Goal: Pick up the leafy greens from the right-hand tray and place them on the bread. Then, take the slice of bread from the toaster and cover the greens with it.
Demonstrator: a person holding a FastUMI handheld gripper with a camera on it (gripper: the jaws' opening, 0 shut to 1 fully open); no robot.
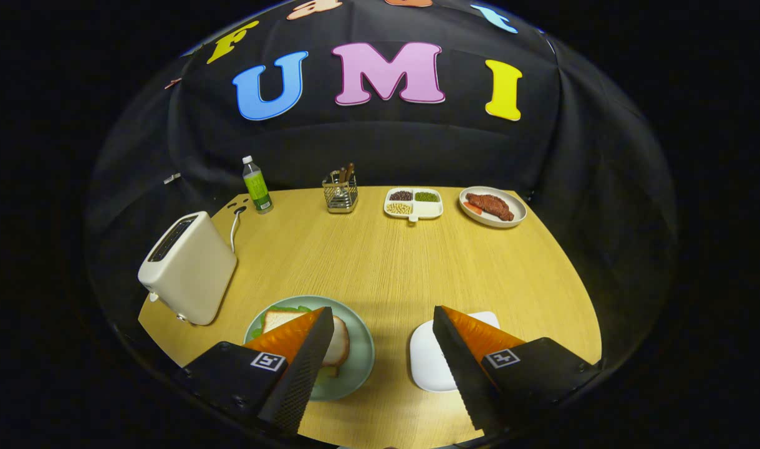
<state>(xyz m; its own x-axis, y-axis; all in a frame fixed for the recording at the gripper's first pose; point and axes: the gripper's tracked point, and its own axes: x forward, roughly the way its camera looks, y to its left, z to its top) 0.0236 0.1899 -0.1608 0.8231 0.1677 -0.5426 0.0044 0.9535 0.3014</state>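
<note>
My gripper (383, 315) is open above the near part of the table, nothing between its orange-and-black fingers (298, 349). A green plate (361, 355) lies under the left finger. On it a slice of bread (339, 343) covers leafy greens (289, 309) whose edge peeks out at the far side. A white tray (426, 365) sits under the right finger, its visible part bare. The cream toaster (189, 268) stands left of the plate; I see no bread sticking out of its slot.
Along the table's (380, 262) far edge stand a green bottle (257, 185), a wire cutlery holder (340, 190), a white divided dish of beans (413, 203) and a plate with meat (492, 206). The toaster's white cord (235, 227) runs back toward the bottle.
</note>
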